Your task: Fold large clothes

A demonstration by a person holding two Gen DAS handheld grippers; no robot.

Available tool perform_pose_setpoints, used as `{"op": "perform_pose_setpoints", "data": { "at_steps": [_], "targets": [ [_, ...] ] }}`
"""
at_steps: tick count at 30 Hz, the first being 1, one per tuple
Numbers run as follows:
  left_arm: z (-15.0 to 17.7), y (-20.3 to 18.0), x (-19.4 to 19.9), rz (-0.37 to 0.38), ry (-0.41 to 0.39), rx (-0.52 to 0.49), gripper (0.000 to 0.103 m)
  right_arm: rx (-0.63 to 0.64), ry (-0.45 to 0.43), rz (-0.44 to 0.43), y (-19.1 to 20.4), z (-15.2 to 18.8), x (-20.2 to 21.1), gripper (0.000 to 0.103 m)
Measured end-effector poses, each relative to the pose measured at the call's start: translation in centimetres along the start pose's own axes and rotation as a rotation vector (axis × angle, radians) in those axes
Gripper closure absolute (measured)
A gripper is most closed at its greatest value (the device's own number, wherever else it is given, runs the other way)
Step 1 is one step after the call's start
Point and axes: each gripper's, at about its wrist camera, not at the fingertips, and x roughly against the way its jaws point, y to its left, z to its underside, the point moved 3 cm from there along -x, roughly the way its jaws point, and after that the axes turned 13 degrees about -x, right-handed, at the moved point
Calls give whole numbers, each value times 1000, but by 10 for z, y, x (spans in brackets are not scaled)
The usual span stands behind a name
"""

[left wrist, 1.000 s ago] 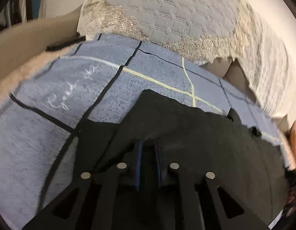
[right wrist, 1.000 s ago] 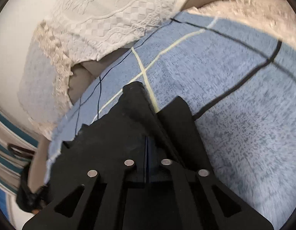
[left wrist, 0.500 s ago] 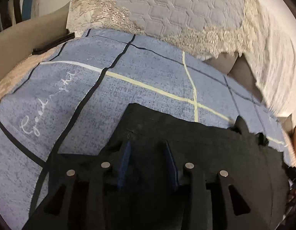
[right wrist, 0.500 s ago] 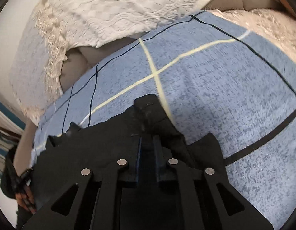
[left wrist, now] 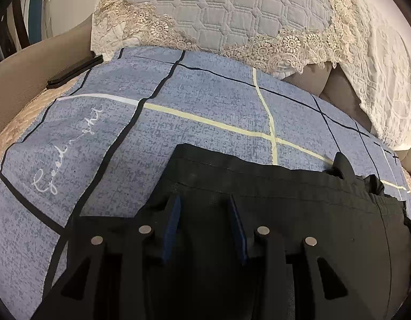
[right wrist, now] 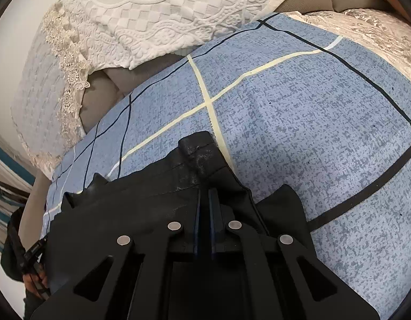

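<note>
Left gripper (left wrist: 204, 208) now parted, black cloth garment (left wrist: 298, 213) released, lying flat on blue checked bedsheet (left wrist: 205, 101). Right gripper (right wrist: 204, 200) stays clamped on garment corner. Judgement: fold laid; right release pending.

White cursive writing (left wrist: 65, 154) runs along the blue checked sheet (left wrist: 205, 106), near its left side in the left wrist view; it looks like "Good night", though the letters are loose and slanted. Nothing else can be read in either view.
</note>
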Motion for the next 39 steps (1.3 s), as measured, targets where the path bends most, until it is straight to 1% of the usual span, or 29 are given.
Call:
{"op": "perform_pose_setpoints", "data": {
  "at_steps": [3,4,6,7,8,12,15,18,20,22,23,26,31,33,34,35,36,38,39],
  "targets": [
    [-2,-2,0,-8,9,-9,64,-2,5,5,1,0,0,99],
    [-3,-2,2,-11,13,-12,64,1,7,13,1,0,0,97],
    [-7,-4,10,-32,22,-32,64,26,-3,59,11,2,9,92],
    [-7,-6,18,-38,15,-41,64,58,-26,71,21,7,19,85],
    [-6,-8,28,-32,2,-43,64,84,-37,61,30,12,27,83],
    [6,-17,69,-22,-44,-76,63,183,-51,37,56,46,57,83],
    [21,-25,89,-25,-54,-91,61,231,-51,36,69,76,71,83],
    [35,-28,91,-32,-41,-102,60,240,-44,43,69,99,75,83],
    [45,-27,87,-41,-24,-111,60,244,-49,77,66,107,73,83],
    [54,-25,77,-44,1,-108,60,234,-35,106,58,111,67,83],
    [57,-25,75,-43,-3,-110,60,221,-26,118,54,112,63,83],
    [57,-27,78,-50,-14,-120,60,201,-28,118,51,111,64,83],
    [54,-22,86,-35,-10,-94,59,229,-39,134,62,115,71,83],
    [54,-17,91,-37,-17,-85,55,235,-40,122,68,118,75,71],
    [53,-15,95,-42,-26,-81,52,235,-41,113,71,120,76,56],
    [53,-12,98,-47,-35,-80,48,236,-41,99,76,123,77,52],
    [53,-8,101,-54,-47,-76,47,243,-38,83,82,127,79,52],
    [52,4,104,-67,-66,-58,39,268,-30,58,94,134,79,52],
    [52,12,101,-67,-64,-38,38,280,-26,47,100,138,78,52]
  ]
}}
